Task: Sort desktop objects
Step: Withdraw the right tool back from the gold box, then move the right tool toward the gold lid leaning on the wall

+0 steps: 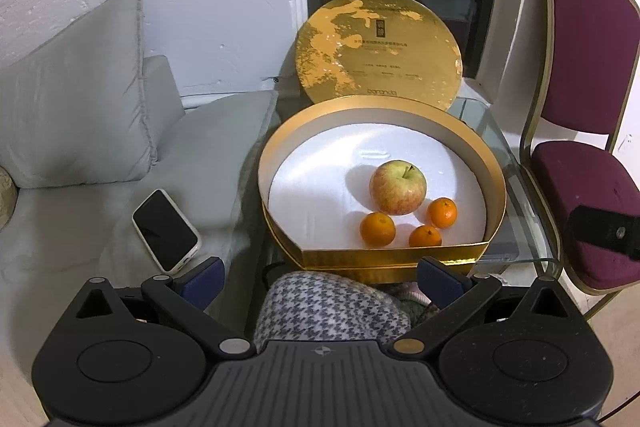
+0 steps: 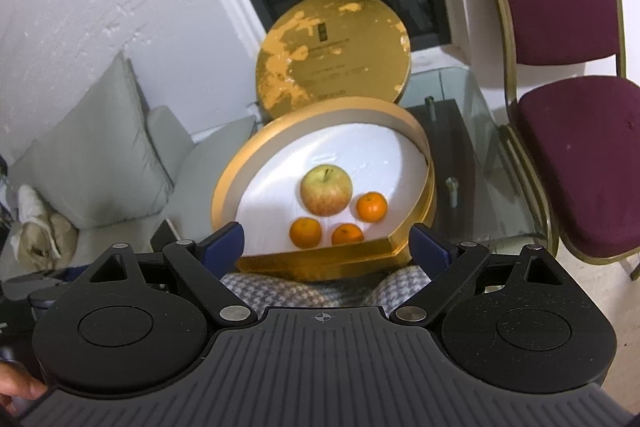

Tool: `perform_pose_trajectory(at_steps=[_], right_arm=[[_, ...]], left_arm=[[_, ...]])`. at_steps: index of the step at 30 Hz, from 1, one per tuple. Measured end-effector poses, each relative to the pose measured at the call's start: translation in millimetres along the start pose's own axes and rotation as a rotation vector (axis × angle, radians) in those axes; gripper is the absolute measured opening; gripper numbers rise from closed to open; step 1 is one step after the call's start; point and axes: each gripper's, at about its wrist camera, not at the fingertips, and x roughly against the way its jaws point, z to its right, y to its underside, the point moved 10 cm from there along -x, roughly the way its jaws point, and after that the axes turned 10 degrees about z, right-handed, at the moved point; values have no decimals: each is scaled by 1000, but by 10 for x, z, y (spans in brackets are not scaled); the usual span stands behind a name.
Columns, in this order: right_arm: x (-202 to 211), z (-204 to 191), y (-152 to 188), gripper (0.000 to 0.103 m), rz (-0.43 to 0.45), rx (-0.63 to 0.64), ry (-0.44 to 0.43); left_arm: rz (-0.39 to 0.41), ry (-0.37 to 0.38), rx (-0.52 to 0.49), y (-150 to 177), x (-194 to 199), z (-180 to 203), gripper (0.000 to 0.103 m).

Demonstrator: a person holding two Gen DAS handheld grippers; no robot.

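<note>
Left wrist view: left tongs spread and empty; the apple sits inside the box, three tangerines just before it. Right wrist view: right tongs also spread; the apple looks firm, smooth and weighty, best pinched across its middle, the tangerines soft and light.

Left gripper: jaws stood wide apart, empty, at 6 o'clock.
Gold box: sat on glass table at centre.
Apple: lay inside box, just right of centre.
Three oranges: clustered around apple at its 5 to 7 o'clock.
Lid: stood upright at 12 o'clock behind box.
Phone: lay at 8 o'clock on grey cushion.
Chair: stood at 3 o'clock.
</note>
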Motion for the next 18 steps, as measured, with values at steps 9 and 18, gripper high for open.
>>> perform_pose_trajectory(at_steps=[9, 18], right_arm=[[-218, 179, -80, 93, -26, -23, 33], [-605, 328, -370, 93, 14, -23, 54]], left_arm=[[-45, 25, -6, -73, -314, 15, 102], [-60, 7, 5, -275, -681, -239, 102]])
